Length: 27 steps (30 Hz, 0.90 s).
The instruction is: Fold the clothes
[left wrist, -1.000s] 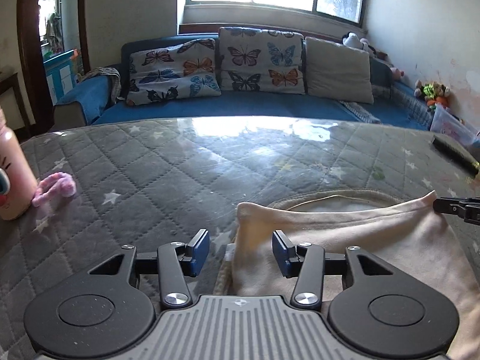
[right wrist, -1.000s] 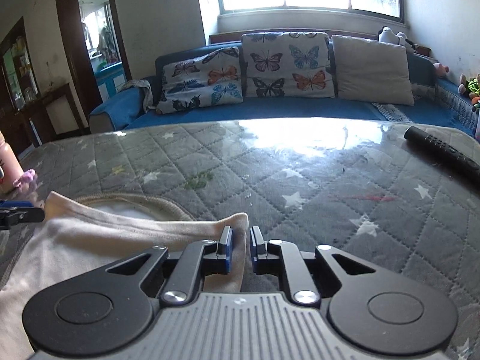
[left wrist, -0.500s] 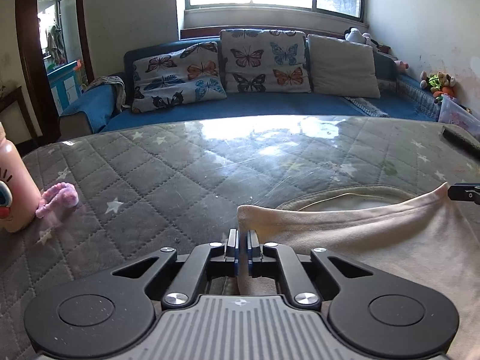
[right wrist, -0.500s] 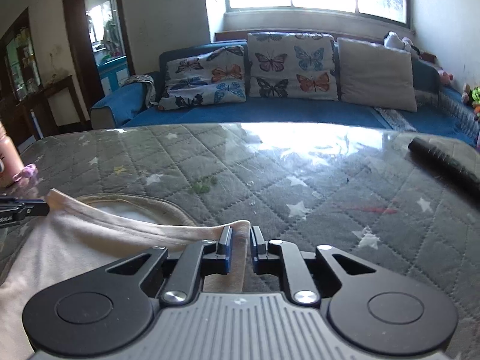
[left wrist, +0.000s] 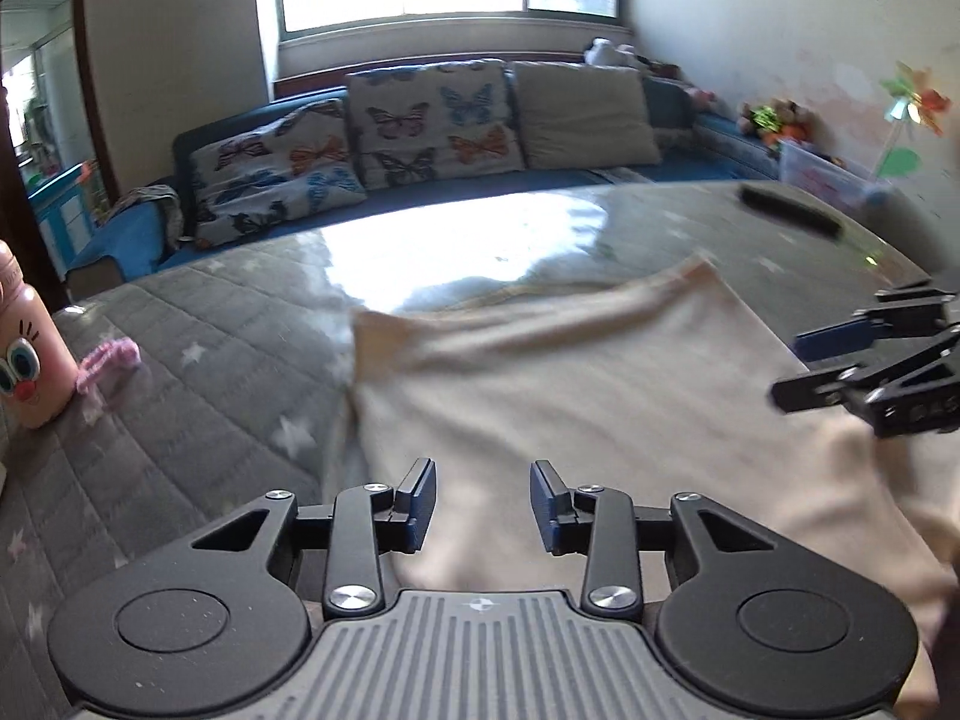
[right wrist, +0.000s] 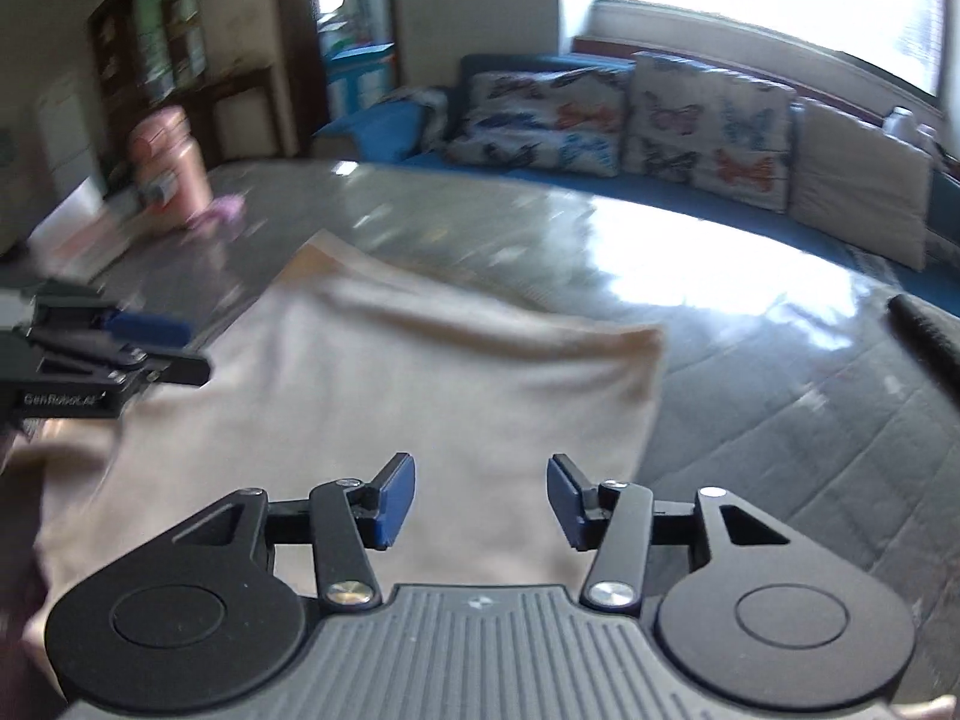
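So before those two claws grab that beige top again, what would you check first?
1. Left gripper open and holding nothing: ok.
2. Right gripper open and holding nothing: ok.
3. Beige garment lying on the quilted table: ok, though whether the fold is neat: cannot tell, pictures blurred.
4. Pink bottle and pink fluffy thing apart from the cloth: ok.
5. Black remote clear of the garment's far edge: ok.
6. The grippers apart from each other: ok.
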Available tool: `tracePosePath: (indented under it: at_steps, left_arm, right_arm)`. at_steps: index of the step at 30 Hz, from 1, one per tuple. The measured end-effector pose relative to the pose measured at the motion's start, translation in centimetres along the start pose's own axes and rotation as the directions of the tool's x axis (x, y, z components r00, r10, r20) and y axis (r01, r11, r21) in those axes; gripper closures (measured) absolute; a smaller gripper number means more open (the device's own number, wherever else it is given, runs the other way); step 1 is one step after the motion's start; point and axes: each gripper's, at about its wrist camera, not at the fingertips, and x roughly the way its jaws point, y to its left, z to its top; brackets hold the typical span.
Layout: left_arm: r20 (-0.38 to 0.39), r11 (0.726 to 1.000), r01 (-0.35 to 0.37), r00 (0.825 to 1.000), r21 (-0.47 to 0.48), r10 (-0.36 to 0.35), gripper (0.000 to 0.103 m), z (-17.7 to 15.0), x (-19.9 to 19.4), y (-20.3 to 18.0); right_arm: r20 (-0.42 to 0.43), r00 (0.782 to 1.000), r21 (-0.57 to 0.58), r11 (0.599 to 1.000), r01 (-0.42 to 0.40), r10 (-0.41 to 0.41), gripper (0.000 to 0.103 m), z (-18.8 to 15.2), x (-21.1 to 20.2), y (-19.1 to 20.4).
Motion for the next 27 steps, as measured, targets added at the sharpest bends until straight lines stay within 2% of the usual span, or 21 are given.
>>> tracePosePath:
  at_steps: [7,10,14,20,22,27]
  left_arm:
    - [0.004,1.0,0.003,1.0,-0.031,-0.002,0.065,-4.1,-2.9,-0.7]
    - [-0.004,0.998,-0.017,1.0,-0.06,0.017,0.065,-5.7,-3.8,0.0]
    - [0.025,0.993,-0.036,0.999,-0.115,0.039,0.065,-7.0,-5.8,1.5]
    - [0.05,0.959,-0.142,0.986,-0.244,0.158,0.062,-8.4,-8.7,5.5]
    - [0.036,0.948,-0.193,0.977,-0.253,0.209,0.061,-8.7,-9.0,6.6]
    - [-0.004,0.937,-0.249,0.967,-0.247,0.256,0.051,-9.5,-8.2,7.5]
  right_arm:
    - [-0.059,0.995,-0.107,0.991,-0.084,0.078,0.044,-3.8,-1.9,5.0]
    - [-0.051,0.996,-0.133,0.987,-0.085,0.079,0.038,-5.0,-2.4,6.3]
    - [-0.035,0.997,-0.143,0.987,-0.077,0.073,0.03,-5.7,-3.2,7.2]
    - [-0.025,0.998,-0.092,0.994,-0.065,0.063,0.022,-6.1,-3.4,6.8]
    - [-0.019,0.998,-0.086,0.994,-0.063,0.062,0.021,-6.3,-3.5,6.8]
    - [-0.014,0.998,-0.083,0.995,-0.057,0.056,0.019,-6.3,-3.4,6.9]
